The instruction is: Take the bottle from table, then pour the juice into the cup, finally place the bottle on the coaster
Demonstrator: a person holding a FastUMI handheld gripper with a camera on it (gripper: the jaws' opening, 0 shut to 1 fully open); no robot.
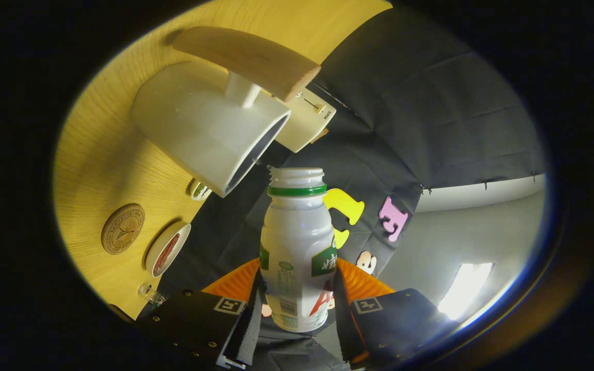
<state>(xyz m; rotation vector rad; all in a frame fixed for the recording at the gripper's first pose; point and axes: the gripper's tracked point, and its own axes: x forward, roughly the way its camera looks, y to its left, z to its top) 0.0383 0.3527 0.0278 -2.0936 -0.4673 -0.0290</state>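
Two claw (297, 304) fingers clamp the uncapped bottle (297, 247), its mouth beside the cup (209, 123) rim.

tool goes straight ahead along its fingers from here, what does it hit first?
The tool is shut on the bottle, whose open mouth sits just short of the white cup. Going straight on, the bottle's neck would likely meet the cup's rim first, though depth is hard to judge.

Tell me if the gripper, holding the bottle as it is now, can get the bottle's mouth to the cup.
Probably yes. The gripper is shut on the bottle, whose open mouth sits just beside the cup rim, with nothing between them.
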